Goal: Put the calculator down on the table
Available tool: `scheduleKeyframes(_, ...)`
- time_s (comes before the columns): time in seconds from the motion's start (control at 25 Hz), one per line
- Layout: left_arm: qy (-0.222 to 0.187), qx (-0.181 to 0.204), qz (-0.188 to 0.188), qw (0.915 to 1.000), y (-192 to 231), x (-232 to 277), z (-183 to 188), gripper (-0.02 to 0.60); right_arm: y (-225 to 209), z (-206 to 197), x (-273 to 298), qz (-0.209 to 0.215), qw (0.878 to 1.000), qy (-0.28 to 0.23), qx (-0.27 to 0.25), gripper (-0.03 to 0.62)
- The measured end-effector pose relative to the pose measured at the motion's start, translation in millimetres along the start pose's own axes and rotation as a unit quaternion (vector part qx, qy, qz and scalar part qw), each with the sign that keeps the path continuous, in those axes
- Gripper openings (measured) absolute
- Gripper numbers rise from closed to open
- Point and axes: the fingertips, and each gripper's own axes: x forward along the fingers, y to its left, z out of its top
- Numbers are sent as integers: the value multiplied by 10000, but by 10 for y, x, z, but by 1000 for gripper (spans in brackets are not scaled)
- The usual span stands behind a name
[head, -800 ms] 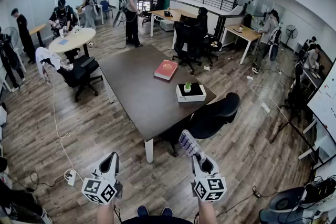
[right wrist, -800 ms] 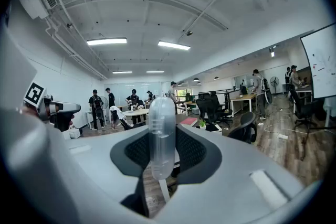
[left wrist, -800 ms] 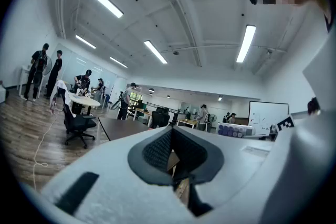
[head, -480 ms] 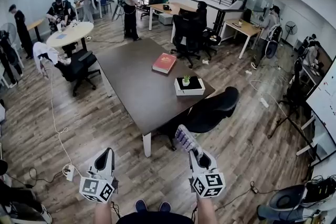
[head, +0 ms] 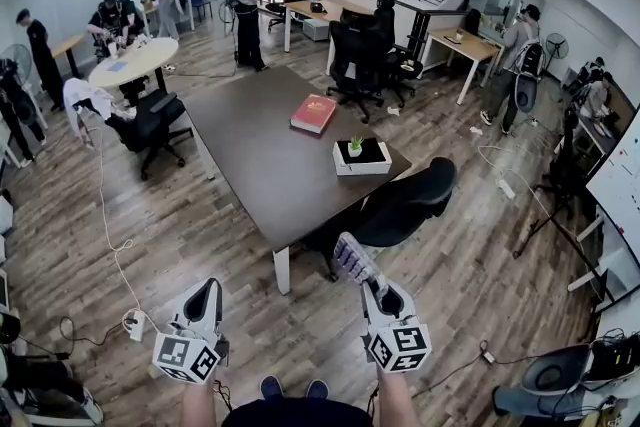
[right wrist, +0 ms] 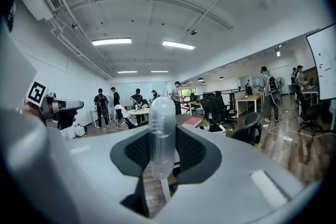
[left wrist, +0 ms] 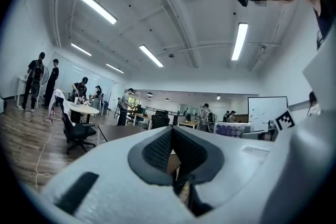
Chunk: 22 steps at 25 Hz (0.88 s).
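Small plant point(head: 356, 147) in white box point(head: 362, 169) (on table point(head: 250, 135)), calculator point(head: 352, 261) in right claw point(head: 373, 288)

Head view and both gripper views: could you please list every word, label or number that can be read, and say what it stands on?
No text can be read in any view.
Red book: cover print too small.
Calculator in the right claw: key markings blurred.
Whiteboard: writing too small.
Marker cubes: square patterns only, no words.
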Motion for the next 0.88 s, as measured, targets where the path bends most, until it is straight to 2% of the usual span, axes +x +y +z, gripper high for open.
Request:
scheduleKeyframes(0.12,-17,-202,-36,9998,-13,-5,-26,-3,-30,-42,-12,17,10000,-3,98,117)
scheduleKeyframes(0.36,-47,-228,-25,9997,-113,16,-61,-3,-129,-79,-68,25,9999,19,108,117)
scheduleKeyframes(0.76,62,-174,-1,9998,-439,53,-225,-3,-248,-128,-234,217,9997,76,-110,117)
scheduleKeyframes(0.88,69,57,62,9999,-583,27,-281,-3,-297,-160,-285,253,9994,82,-237,117)
